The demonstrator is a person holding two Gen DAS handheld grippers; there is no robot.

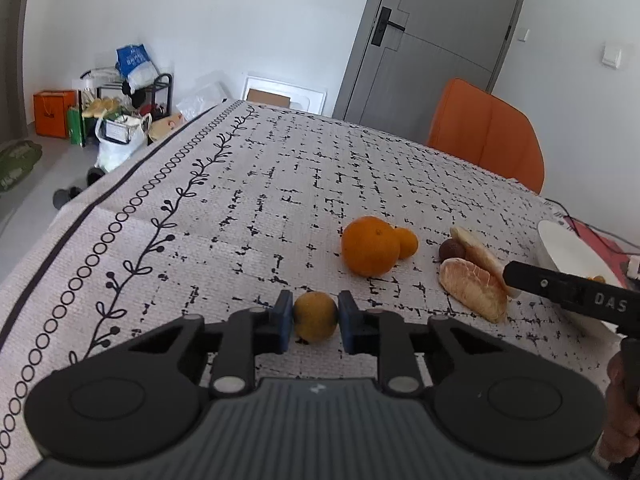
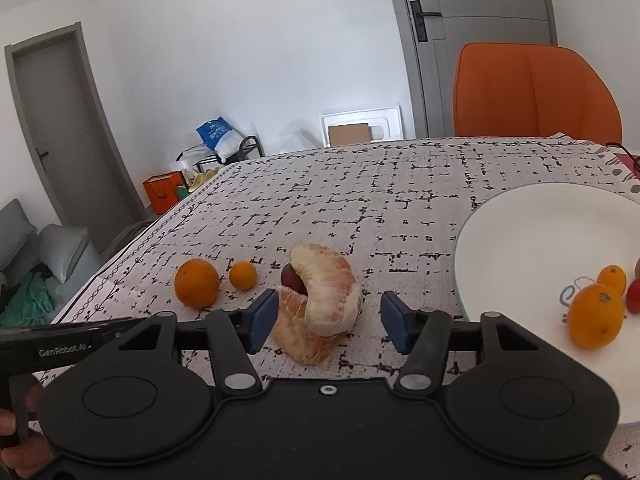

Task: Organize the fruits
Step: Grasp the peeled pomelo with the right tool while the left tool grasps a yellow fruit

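My left gripper [image 1: 315, 317] is shut on a small yellow-orange fruit [image 1: 315, 316] just above the tablecloth. Beyond it lie a big orange [image 1: 370, 246], a small orange [image 1: 407, 242], a dark round fruit [image 1: 452, 249] and peeled pomelo segments [image 1: 474, 290]. My right gripper [image 2: 328, 320] is open, its blue pads either side of the pomelo segments [image 2: 328, 292], with the dark fruit [image 2: 294, 276] behind them. The big orange [image 2: 197, 283] and small orange [image 2: 243, 275] lie to the left. A white plate [image 2: 520, 232] at the right holds two oranges [image 2: 596, 316] and a red fruit [image 2: 634, 296].
An orange chair [image 2: 536, 92] stands at the table's far side. The table's left edge [image 1: 100, 196] drops to a floor with bags and a rack [image 1: 120, 120]. A red item with a cable [image 1: 600, 240] lies by the plate [image 1: 568, 252].
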